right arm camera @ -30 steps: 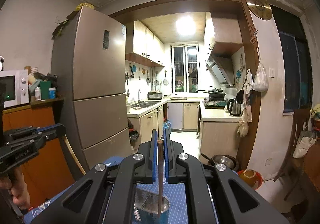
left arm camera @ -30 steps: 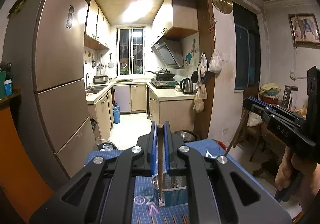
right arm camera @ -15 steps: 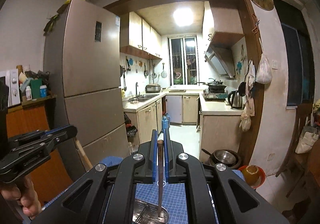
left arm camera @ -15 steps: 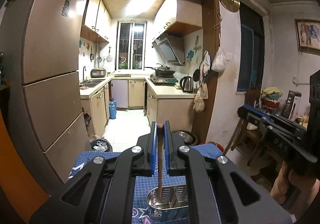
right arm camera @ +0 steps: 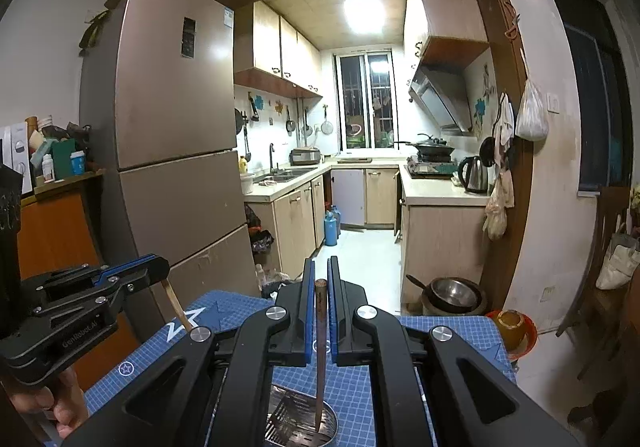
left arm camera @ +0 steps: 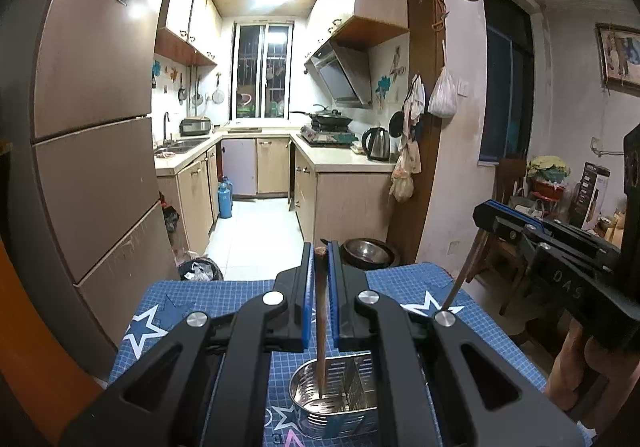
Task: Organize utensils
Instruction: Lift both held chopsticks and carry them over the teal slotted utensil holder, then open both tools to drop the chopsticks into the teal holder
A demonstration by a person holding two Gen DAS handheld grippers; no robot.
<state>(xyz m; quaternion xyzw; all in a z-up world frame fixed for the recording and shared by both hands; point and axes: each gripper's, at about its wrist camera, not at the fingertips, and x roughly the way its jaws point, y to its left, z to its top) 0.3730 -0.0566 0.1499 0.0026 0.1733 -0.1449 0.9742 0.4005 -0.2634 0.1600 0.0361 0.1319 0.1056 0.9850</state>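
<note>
Both claws, left point(left arm camera: 321, 247) and right point(right arm camera: 321, 265), clamp brown wooden chopsticks point(left arm camera: 321, 323) upright above the perforated steel utensil holder point(left arm camera: 334, 399); lower straight, then release.

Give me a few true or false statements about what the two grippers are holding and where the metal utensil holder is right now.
1. The left gripper is shut on a brown wooden chopstick. True.
2. The perforated metal utensil holder sits on the kitchen counter. False: it stands on the blue grid-patterned mat below the grippers.
3. The right gripper holds a metal spoon. False: it grips a second brown chopstick.
4. Both chopstick tips point down into the holder. True.
5. The utensil holder lies tipped on its side. False: it stands upright, opening upward.
</note>
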